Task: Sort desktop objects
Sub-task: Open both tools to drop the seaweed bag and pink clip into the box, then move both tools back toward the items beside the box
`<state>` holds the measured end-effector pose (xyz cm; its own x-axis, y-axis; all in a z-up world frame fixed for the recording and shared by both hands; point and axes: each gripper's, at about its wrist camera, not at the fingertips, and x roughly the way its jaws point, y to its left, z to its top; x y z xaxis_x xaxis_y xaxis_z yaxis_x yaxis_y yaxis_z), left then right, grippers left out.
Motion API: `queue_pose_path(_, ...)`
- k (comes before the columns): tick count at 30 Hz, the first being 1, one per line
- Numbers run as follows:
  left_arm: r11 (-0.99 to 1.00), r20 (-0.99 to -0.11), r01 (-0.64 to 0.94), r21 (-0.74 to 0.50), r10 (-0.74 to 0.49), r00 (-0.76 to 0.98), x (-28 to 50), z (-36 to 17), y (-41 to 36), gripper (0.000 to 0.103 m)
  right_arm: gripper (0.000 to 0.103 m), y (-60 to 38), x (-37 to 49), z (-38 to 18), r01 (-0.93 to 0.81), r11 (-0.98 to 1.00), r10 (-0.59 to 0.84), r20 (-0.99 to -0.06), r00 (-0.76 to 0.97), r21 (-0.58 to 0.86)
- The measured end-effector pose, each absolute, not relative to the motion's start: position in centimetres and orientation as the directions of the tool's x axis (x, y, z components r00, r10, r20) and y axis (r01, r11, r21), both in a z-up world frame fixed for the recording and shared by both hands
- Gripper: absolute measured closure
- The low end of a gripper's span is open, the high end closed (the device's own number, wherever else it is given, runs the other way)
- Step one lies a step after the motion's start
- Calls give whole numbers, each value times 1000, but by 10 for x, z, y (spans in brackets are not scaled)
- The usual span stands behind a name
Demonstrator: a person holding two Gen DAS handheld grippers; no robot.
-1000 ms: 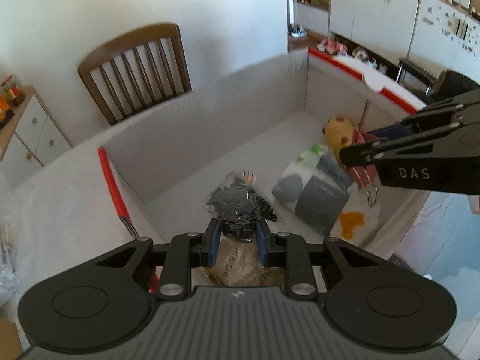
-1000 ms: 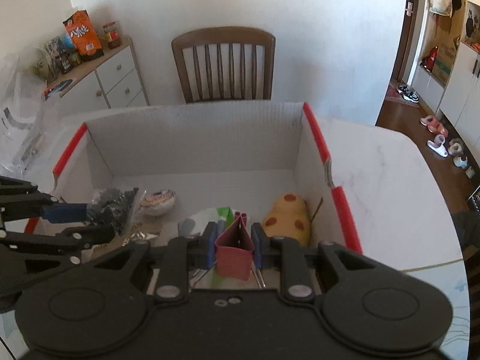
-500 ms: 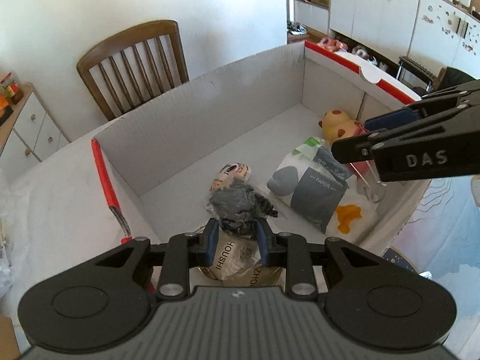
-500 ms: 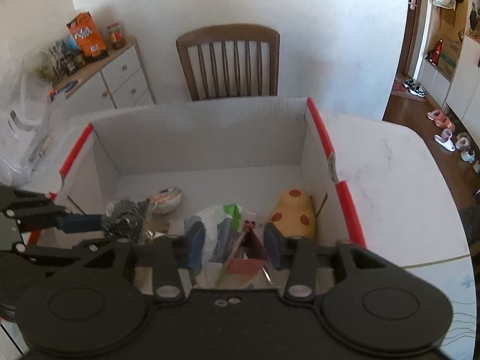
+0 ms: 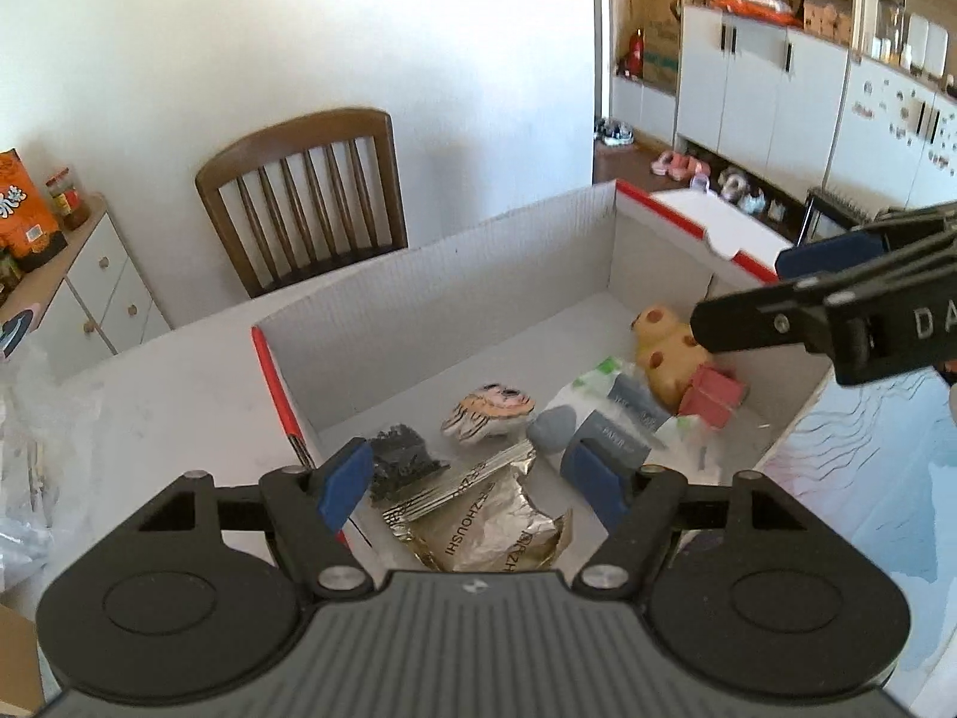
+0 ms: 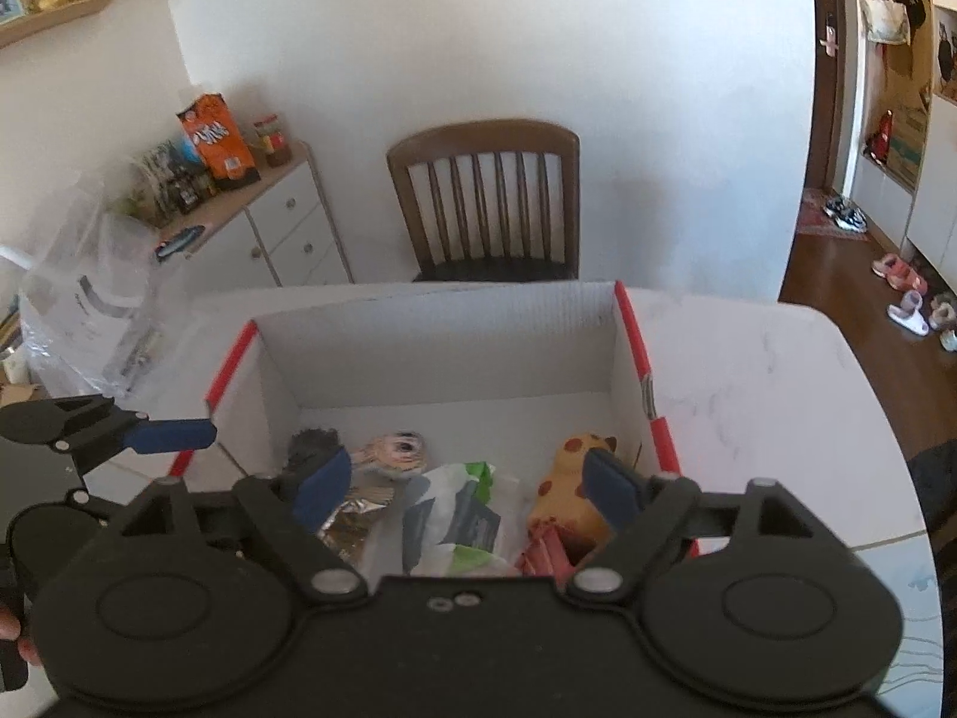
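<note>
Both my claws had let go since a moment before, and the things they held had dropped into the box.

From my left claw [image 5: 472,487], its blue fingers [image 5: 344,481] were wide apart over the white box [image 5: 454,293]. The gold snack bag [image 5: 484,523] lay under it, touching the black clump [image 5: 398,461]. The pink clip [image 5: 715,398] sat against the yellow toy [image 5: 664,347].

From my right claw [image 6: 460,487], the fingers were wide apart too. The pink clip [image 6: 547,553] lay just below the yellow toy [image 6: 568,490], beside the tissue pack [image 6: 454,523]. The box [image 6: 442,359] sat on the white worktop [image 6: 753,383].
</note>
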<state>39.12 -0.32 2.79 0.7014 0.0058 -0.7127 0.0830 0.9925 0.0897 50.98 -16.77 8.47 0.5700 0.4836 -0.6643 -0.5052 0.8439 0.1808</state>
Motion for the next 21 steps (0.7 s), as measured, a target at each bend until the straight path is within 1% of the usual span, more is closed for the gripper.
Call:
queue_pose_path(6, 997, -674, 55, 60, 0, 739, 370, 45, -2, 29, 12, -177, 487, 100, -537, 826, 511, -632, 583, 171)
queue_pose_path(10, 999, -651, 44, 32, -12, 759, 353, 56, 2, 29, 7, -183, 470, 110, -556, 816, 522, -612, 594, 157)
queue_pose_path(16, 999, -626, 43, 11, -27, 780, 328, 67, 4, 29, 4, -196, 444, 116, -572, 808, 530, -598, 601, 142)
queue_pose_path(19, 999, -626, 48, -15, -47, 778, 316, 66, 6, 23, 3, -202, 431, 112, -570, 811, 520, -604, 604, 128)
queue_pose_path(21, 999, -625, 42, -12, -40, 780, 308, 64, 5, 23, 3, -206, 424, 106, -566, 815, 511, -613, 602, 125)
